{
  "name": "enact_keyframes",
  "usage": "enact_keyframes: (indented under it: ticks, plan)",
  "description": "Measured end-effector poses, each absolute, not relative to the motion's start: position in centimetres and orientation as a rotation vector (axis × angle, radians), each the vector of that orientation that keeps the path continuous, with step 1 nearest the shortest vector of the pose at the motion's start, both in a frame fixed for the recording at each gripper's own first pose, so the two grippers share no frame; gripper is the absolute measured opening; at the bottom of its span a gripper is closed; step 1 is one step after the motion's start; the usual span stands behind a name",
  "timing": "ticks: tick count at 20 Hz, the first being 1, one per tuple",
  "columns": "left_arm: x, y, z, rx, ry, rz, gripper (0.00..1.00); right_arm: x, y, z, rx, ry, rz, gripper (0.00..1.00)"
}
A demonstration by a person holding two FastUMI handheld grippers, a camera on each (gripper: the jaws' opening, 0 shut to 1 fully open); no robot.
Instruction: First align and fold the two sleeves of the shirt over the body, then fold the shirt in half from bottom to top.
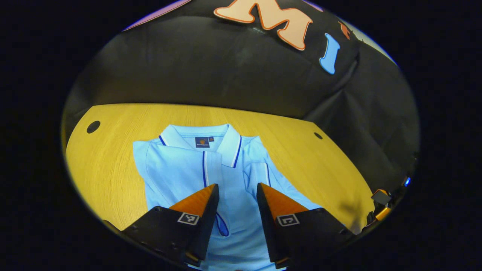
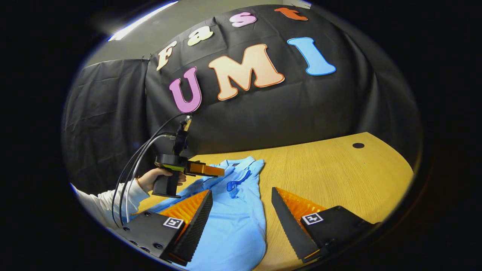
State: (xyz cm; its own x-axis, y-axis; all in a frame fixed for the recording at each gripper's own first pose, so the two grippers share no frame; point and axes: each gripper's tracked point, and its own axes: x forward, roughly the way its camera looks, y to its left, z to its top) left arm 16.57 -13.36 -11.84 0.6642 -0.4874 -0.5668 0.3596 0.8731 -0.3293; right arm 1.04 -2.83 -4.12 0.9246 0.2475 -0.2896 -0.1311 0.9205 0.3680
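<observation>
Left gripper view: light blue shirt (image 1: 188, 169) lies flat on the wooden table (image 1: 105, 158), collar at the far edge, both sleeves already folded in over the body.
Left gripper (image 1: 237, 192): fingers parted, nothing between them, raised over the shirt's middle.
Right gripper view: right gripper (image 2: 241, 199), fingers spread wide, holding nothing, above the shirt's side edge and the bare table beside it. The left gripper is farther off, held by a hand (image 2: 154, 177) in a white sleeve (image 2: 105, 203).
Task stage, by judgement: the bottom-to-top fold remains; the hem is out of sight below both views.
Risks, by judgement: pinching only the top layer would drag a sleeve out of place; uneven lifting by the two tools would skew the fold; thin cloth may slip from a shallow grip.
Containers: none present.
</observation>
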Motion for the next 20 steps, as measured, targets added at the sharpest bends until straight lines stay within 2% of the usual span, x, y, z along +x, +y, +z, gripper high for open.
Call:
enact_keyframes:
  ticks: [2, 3, 10, 18, 19, 20]
  plan:
    - [15.0, -11.5, -10.6, -0.15, 0.656, -0.477, 0.79, 0.8, -1.8, -4.9, 0.336, 0.361, 0.219, 0.98]
    - [14.1, -10.4, -9.9, -0.126, 0.635, -0.469, 0.98, 0.5, -1.3, -5.2, 0.324, 0.374, 0.232, 0.98]
    - [2.7, -2.5, -6.7, -0.033, 0.543, -0.409, 0.95, -3.1, 0.9, -6.4, 0.234, 0.429, 0.283, 0.98]
    - [-12.7, -0.3, -8.9, -0.022, 0.594, -0.417, 0.95, -13.0, 2.8, -10.5, 0.099, 0.593, 0.31, 0.98]
    - [-14.2, -0.1, -9.6, -0.015, 0.613, -0.414, 0.95, -14.2, 2.8, -10.9, 0.082, 0.614, 0.31, 0.94]
    - [-15.6, 0.1, -10.3, -0.009, 0.629, -0.404, 0.95, -15.3, 2.9, -11.3, 0.068, 0.632, 0.31, 0.98]
